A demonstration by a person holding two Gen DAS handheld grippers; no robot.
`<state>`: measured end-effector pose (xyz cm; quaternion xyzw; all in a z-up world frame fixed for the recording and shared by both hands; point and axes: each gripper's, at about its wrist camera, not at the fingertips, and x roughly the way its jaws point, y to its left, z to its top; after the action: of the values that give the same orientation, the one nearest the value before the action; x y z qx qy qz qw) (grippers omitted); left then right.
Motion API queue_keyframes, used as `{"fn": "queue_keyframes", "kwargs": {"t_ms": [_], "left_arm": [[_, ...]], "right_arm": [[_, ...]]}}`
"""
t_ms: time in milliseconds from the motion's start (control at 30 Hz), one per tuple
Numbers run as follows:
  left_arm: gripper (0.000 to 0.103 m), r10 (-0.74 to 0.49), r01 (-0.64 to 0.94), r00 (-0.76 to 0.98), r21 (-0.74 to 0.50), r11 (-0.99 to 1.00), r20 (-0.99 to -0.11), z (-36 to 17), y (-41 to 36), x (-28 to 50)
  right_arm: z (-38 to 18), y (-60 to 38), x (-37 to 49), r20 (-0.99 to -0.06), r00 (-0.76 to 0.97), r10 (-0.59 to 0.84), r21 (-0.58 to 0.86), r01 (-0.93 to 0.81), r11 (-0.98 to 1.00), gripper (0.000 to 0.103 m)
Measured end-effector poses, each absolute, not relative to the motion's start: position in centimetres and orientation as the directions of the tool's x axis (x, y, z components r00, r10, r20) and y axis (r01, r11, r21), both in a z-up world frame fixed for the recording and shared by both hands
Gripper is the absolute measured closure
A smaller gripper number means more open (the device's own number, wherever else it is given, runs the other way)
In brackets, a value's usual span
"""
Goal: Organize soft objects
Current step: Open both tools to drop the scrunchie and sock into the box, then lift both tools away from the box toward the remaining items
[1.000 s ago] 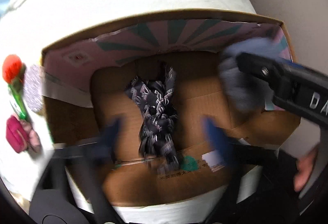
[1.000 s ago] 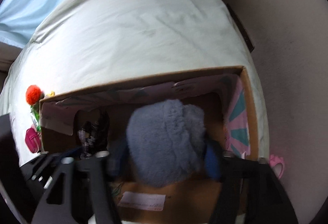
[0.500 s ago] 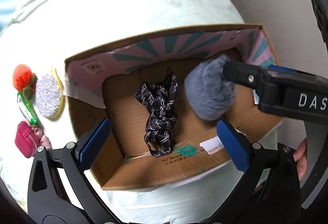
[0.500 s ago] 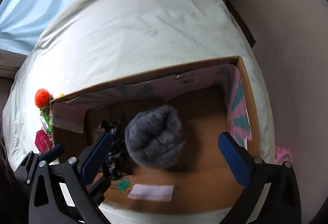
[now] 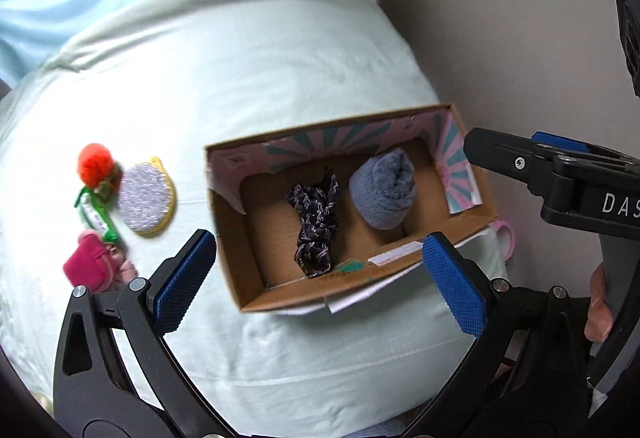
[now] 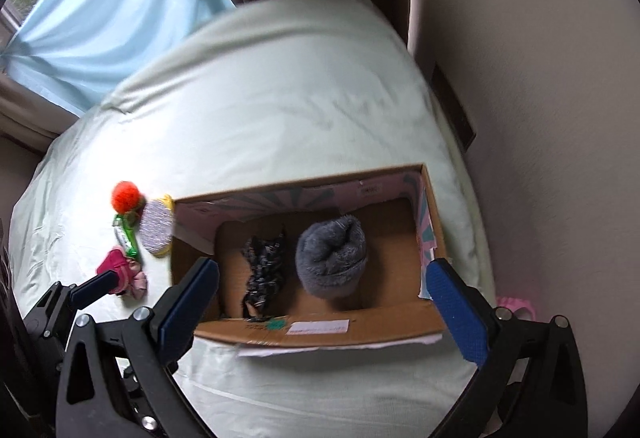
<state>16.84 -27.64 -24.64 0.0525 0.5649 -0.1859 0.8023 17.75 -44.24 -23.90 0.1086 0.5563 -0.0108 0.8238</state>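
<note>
An open cardboard box point(image 5: 256, 262) point(image 6: 320, 336) sits on the pale green bed. Inside lie a dark patterned scarf point(image 5: 314, 224) point(image 6: 262, 270) and a rolled grey fluffy cloth point(image 5: 384, 193) point(image 6: 332, 262). My left gripper point(image 5: 320, 278) is open and empty above the box's near edge. My right gripper point(image 6: 324, 310) is open and empty, raised over the box's front; it also shows at the right of the left wrist view. Left of the box lie an orange pompom point(image 5: 96, 163) point(image 6: 125, 195), a silver-and-yellow pad point(image 5: 146, 197) point(image 6: 157, 228), a green packet point(image 5: 96, 217) and a pink pouch point(image 5: 90, 266) point(image 6: 116, 266).
A beige wall point(image 6: 540, 117) runs close along the bed's right side. A pink object point(image 6: 514, 306) lies between the box and the wall. Curtains point(image 6: 120, 5) hang behind the bed's head. Bare bedding point(image 6: 280, 109) stretches beyond the box.
My right gripper opened and let go of the grey fluffy cloth, which now lies in the box. Both grippers have pulled up and back from the box.
</note>
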Motion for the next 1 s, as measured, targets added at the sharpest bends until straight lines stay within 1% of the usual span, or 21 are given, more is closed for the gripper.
{"fn": "queue_keyframes", "kwargs": {"t_ms": [300, 500, 733, 1000], "left_arm": [[0.0, -0.243, 0.294, 0.452, -0.114, 0.949, -0.858, -16.7, -21.7, 12.3], [0.0, -0.201, 0.222, 0.559, -0.089, 0.971, -0.805, -12.5, -15.9, 9.1], [0.0, -0.149, 0.125, 0.65, -0.089, 0.988, -0.746, -9.3, -8.3, 5.1], [0.0, -0.118, 0.076, 0.691, -0.09, 0.993, -0.713, -8.4, -1.6, 2.1]], "right_arm": [[-16.1, -39.7, 13.1, -0.854, 0.517, 0.06, 0.111, 0.069, 0.991, 0.0], [-11.8, -35.5, 9.3, -0.775, 0.63, 0.045, 0.071, 0.016, 0.997, 0.0], [-9.4, -31.7, 5.3, -0.701, 0.712, 0.042, 0.087, 0.027, 0.996, 0.0], [-8.2, -27.8, 2.5, -0.653, 0.757, 0.03, 0.076, 0.026, 0.997, 0.0]]}}
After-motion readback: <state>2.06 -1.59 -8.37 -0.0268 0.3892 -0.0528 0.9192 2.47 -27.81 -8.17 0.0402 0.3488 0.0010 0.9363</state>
